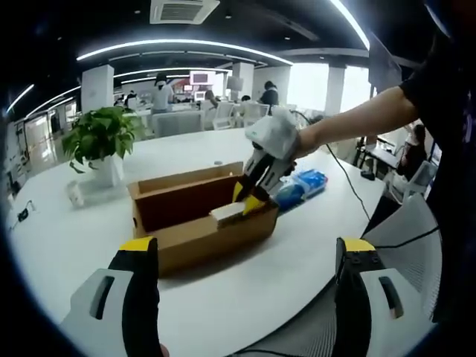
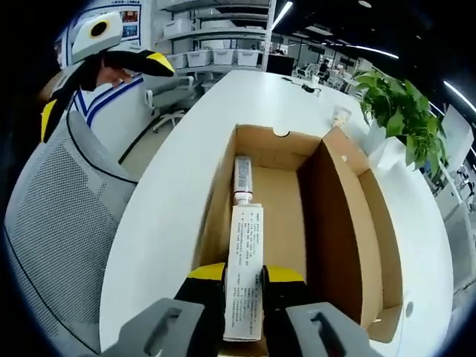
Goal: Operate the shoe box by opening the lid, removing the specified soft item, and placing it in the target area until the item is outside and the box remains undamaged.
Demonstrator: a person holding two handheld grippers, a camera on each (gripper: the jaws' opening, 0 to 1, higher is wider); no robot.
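The shoe box (image 2: 297,193) sits on the white table (image 2: 178,149) with its lid (image 2: 357,216) already swung up and standing on edge along one long side. Inside the box, lying lengthwise along the wall opposite the lid, is the soft item: a white printed tube (image 2: 244,275) with its cap pointing toward the box's far end.

The right gripper (image 2: 245,294) is down over the near end of the box, its yellow-tipped jaws closed narrowly on the tube's flat crimped end. In the left gripper view, that same gripper (image 1: 251,195) dips in over the box's rim. The left gripper (image 1: 245,253) hangs back from the box on the near side, jaws spread wide and holding nothing.

The tube looks light and squeezable, probably smooth-skinned, so a hard pinch could dent it or make it slide. The flat tail is a sensible place to hold, stiffer than the belly. The cardboard looks thin; dragging the tube against the wall or bumping the upright lid could crease it, so a straight lift out seems the safer call.
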